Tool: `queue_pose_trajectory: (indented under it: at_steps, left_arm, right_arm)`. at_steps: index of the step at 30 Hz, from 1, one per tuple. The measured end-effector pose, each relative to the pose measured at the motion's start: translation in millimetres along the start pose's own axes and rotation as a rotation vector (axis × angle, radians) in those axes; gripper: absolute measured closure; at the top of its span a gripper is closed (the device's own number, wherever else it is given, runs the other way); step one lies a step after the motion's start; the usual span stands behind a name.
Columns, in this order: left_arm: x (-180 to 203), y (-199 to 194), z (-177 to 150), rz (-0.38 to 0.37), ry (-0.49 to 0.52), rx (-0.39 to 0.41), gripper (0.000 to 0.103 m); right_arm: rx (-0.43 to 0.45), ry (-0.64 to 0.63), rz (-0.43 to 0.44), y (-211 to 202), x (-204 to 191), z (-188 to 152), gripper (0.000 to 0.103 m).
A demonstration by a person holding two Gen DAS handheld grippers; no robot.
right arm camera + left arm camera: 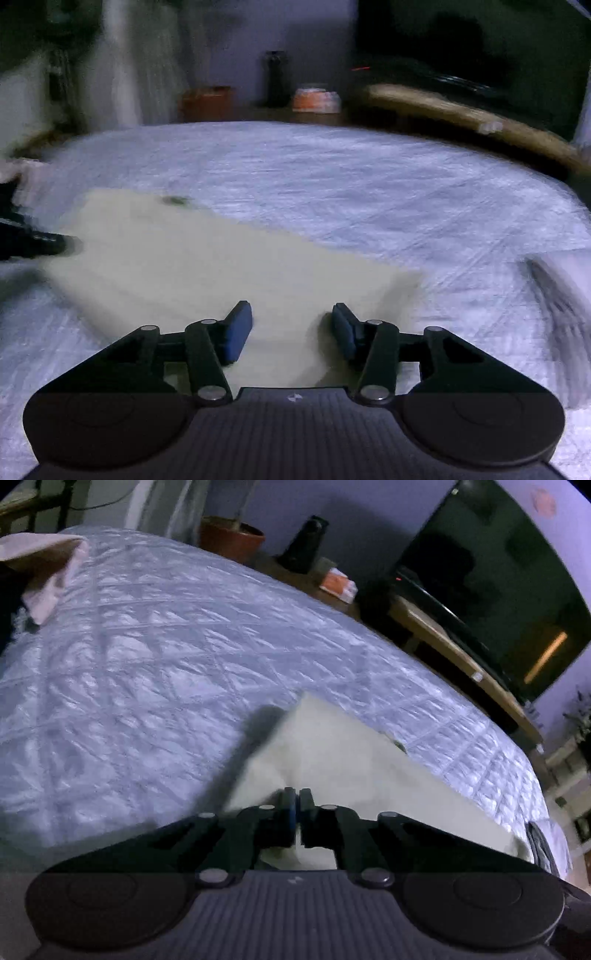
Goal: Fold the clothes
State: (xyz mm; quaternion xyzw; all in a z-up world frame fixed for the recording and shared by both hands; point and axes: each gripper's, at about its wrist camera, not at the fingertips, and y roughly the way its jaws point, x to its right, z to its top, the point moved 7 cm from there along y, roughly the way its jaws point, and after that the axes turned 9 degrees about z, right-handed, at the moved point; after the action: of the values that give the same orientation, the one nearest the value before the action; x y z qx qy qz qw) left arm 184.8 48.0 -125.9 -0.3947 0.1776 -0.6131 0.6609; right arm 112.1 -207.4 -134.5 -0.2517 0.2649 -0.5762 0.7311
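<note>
On the quilt (332, 177), left gripper (295, 797) pinches the cream garment (207, 258); right gripper (291, 325) gapes.

The left hand-held gripper (295, 808) has its jaws pressed together, the right hand-held gripper (291, 328) spread wide (blue pads showing).

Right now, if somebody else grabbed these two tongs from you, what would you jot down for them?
Left tongs: shut, seemingly pinching the near edge of the cream cloth.
Right tongs: open, hovering above the cloth's near part, holding nothing.
The cloth lies fairly flat as a rough rectangle on the quilted bed. A pinkish garment waits at the bed's far corner.
How many folds are done is unclear; the view is blurry.
Left: finish the fold, then probably the pinkish garment.
</note>
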Motion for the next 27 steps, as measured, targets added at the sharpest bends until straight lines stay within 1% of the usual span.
queue_pose_trajectory:
  at_steps: [1, 2, 3, 4, 5, 6, 7, 8, 10, 12, 13, 14, 16, 17, 19, 20, 22, 25, 27]
  left_arm:
    - [0, -8, 3, 0.02, 0.002, 0.029, 0.085]
    - [1, -16, 5, 0.04, 0.003, 0.061, 0.075]
    - [0, -24, 4, 0.043, -0.035, 0.076, 0.071]
    - [-2, -30, 3, 0.04, -0.084, 0.086, 0.064]
    - [-5, -35, 0, 0.044, -0.145, 0.082, 0.053]
    - [-9, -39, -3, 0.053, -0.204, 0.073, 0.047]
    - [-17, -45, -10, 0.06, -0.269, 0.063, 0.037]
    - [-27, -52, -19, 0.06, -0.346, 0.042, 0.034]
    - [-39, -53, -30, 0.043, -0.457, -0.011, 0.033]
    - [-42, -44, -38, -0.013, -0.554, -0.074, 0.03]
    - [-41, -40, -41, -0.046, -0.597, -0.095, 0.026]
    - [-41, -38, -42, -0.071, -0.633, -0.099, 0.02]
    - [-39, -32, -42, -0.125, -0.71, -0.105, 0.016]
    - [-38, -27, -43, -0.158, -0.762, -0.123, 0.016]
    - [-31, -18, -40, -0.189, -0.799, -0.141, 0.015]
    - [-27, -12, -40, -0.212, -0.807, -0.149, 0.012]
    - [-24, -5, -37, -0.233, -0.839, -0.12, 0.002]
    - [-27, 4, -34, -0.253, -0.913, -0.09, 0.002]
    - [-30, 10, -37, -0.256, -0.927, -0.102, 0.004]
  right_arm:
    - [0.01, 0.005, -0.05, -4, 9, 1, 0.051]
    - [0.029, 0.003, -0.069, -7, 11, 3, 0.052]
    - [0.063, -0.012, -0.035, -10, 2, 8, 0.052]
    - [0.096, -0.027, 0.0, -12, -7, 12, 0.052]
    - [0.121, -0.047, 0.037, -12, -18, 17, 0.052]
    - [0.13, -0.069, 0.091, -7, -32, 22, 0.052]
    - [0.131, -0.082, 0.153, -3, -44, 24, 0.053]
    - [0.126, -0.097, 0.197, 0, -54, 24, 0.052]
    - [0.109, -0.117, 0.269, 5, -69, 23, 0.051]
    - [0.064, -0.1, 0.27, 14, -64, 21, 0.05]
    - [0.041, -0.092, 0.27, 18, -62, 19, 0.05]
    - [0.024, -0.08, 0.269, 20, -59, 18, 0.05]
    - [0.022, -0.048, 0.264, 18, -54, 18, 0.05]
    - [0.03, -0.034, 0.267, 15, -51, 17, 0.05]
    - [0.036, -0.014, 0.276, 13, -50, 15, 0.049]
    - [0.036, -0.011, 0.279, 12, -50, 13, 0.049]
    - [0.032, -0.024, 0.276, 10, -48, 10, 0.049]
    - [0.044, -0.037, 0.27, 6, -49, 13, 0.049]
    - [0.07, -0.043, 0.269, 7, -53, 20, 0.049]
